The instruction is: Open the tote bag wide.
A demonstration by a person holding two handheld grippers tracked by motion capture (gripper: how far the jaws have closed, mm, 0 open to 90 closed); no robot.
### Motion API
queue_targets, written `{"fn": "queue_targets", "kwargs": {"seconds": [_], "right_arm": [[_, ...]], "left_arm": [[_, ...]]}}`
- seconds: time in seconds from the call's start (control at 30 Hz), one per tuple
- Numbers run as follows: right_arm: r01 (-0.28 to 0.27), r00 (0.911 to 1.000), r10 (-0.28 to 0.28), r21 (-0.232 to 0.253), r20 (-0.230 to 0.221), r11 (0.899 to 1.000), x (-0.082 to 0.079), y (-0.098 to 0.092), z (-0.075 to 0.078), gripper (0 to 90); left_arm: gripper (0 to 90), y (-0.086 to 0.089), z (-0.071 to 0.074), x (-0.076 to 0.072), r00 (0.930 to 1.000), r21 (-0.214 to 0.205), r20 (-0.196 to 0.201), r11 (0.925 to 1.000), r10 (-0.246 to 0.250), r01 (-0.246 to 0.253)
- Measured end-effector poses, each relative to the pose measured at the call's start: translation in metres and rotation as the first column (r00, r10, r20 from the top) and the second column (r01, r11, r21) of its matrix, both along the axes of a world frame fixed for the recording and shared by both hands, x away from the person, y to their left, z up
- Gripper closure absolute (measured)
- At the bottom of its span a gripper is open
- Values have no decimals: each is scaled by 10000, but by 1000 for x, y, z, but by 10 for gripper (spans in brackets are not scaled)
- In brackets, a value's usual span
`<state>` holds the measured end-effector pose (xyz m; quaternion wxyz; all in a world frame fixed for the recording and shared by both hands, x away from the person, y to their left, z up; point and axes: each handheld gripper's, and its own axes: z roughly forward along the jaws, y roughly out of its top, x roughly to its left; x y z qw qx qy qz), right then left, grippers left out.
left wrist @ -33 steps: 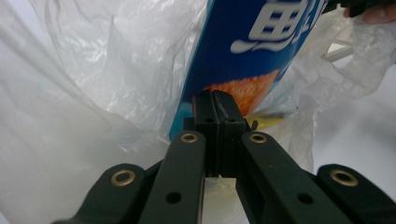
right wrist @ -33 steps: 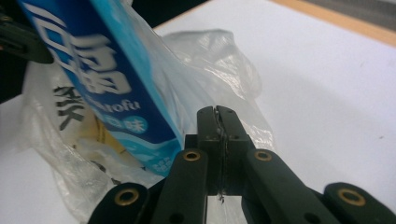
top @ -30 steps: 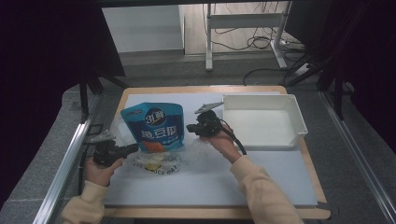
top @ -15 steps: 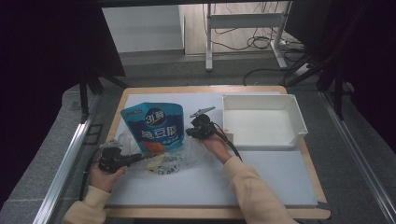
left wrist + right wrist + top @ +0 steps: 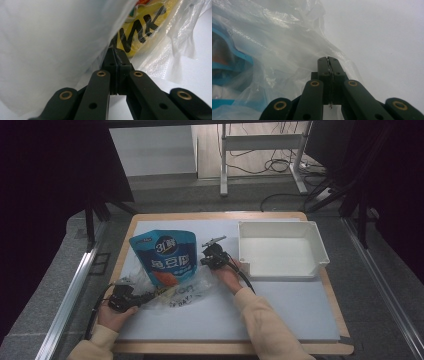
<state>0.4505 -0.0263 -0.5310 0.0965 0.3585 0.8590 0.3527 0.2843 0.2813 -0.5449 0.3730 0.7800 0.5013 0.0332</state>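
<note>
A blue stand-up pouch with white lettering lies on the white mat, its lower end inside a clear plastic bag with yellow print. My left gripper is at the bag's left edge, jaws shut on the film. From this gripper's own view, its tips pinch the clear bag below the yellow print with black letters. My right gripper holds the bag's right edge beside the pouch. Its shut tips clamp the crinkled film, and the blue pouch shows through it at left.
A white rectangular tray stands at the right of the mat, close to my right hand. The wooden table edge runs along the back. Metal rails and dark floor flank the table.
Both hands have sunk toward the mat with the bag still gripped. The left gripper has also come nearer the front edge. The pouch and bag now lie lower and flatter.
</note>
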Motion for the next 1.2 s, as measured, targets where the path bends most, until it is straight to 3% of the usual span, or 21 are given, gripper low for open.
{"fn": "queue_targets", "kwargs": {"seconds": [0.17, 0.27, 0.3, 0.37, 0.5, 0.7, 0.87, 0.93, 1.07, 1.13, 1.2], "right_arm": [[73, 10000, -73, -10, 63, 10000, -1, 0, 0, 884], [93, 9998, -99, 321, 182, 9994, -5, -1, 6, 884], [-59, 9989, 32, 571, 469, 9983, -9, -3, 15, 884], [-96, 9987, 63, 665, 502, 9977, -11, -4, 19, 884], [-313, 9938, 195, 1065, 1096, 9938, -21, -14, 46, 884], [-592, 9873, 310, 1795, 1558, 9820, -37, -35, 82, 883], [-966, 9822, 614, 1974, 1773, 9755, -51, -43, 98, 884], [-1415, 9755, 1038, 1922, 1940, 9711, -66, -43, 105, 884], [-1917, 9692, 1575, 1783, 1894, 9651, -80, -37, 106, 884], [-2329, 9653, 2120, 1353, 1526, 9630, -90, -24, 92, 884], [-2401, 9645, 2217, 1268, 1436, 9624, -92, -21, 86, 884]], "left_arm": [[895, 0, 0, -1, 9999, 44, 99, 10000, 20, -21], [895, 2, 4, -2, 9996, -220, 262, 9997, 75, -69], [895, 2, 7, -3, 9992, -288, 376, 9995, 110, -99], [895, 5, 14, -4, 9975, -513, 688, 9986, 174, -139], [894, 6, 28, -8, 9922, -847, 1219, 9963, 265, -162], [892, 6, 46, -11, 9835, -1157, 1761, 9930, 427, -224], [892, 7, 64, -14, 9735, -1294, 2219, 9912, 548, -263], [893, 9, 74, -14, 9681, -1325, 2423, 9906, 643, -327], [894, 11, 81, -8, 9652, -1247, 2461, 9905, 883, -588], [895, 13, 80, 0, 9663, -1121, 2346, 9904, 1059, -813], [895, 17, 75, 12, 9699, -1226, 2103, 9876, 1225, -981]]}}
